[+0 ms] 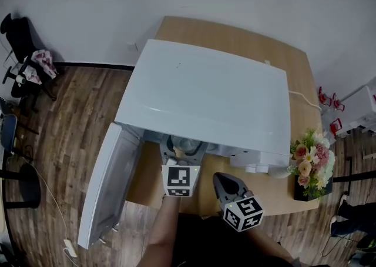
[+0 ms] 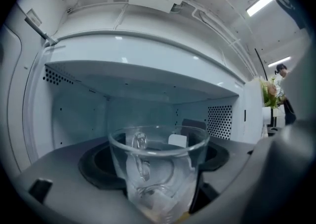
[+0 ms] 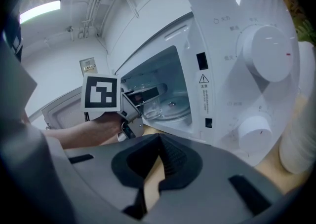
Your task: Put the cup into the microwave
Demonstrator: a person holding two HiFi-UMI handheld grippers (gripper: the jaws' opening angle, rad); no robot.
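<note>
Right tongs (image 1: 222, 182), nearest the person, hang pressed together with nothing between them, just in front of a white microwave (image 1: 205, 95) and above the edge of the wooden counter (image 1: 282, 66). Beside them, the left tongs (image 3: 144, 100) reach through the oven's open mouth, pinching a clear glass cup (image 2: 158, 168) by its sides, handle turned toward the person. The cup sits inside the cavity over the glass turntable (image 3: 174, 110); whether it touches the plate cannot be told. The oven door (image 1: 108, 183) swings wide to the left, out past the counter's edge. Two white dials (image 3: 266, 53) line the control panel at the right. A pot of pink and cream flowers (image 1: 311, 163) stands at the counter's right end, beside the microwave.
</note>
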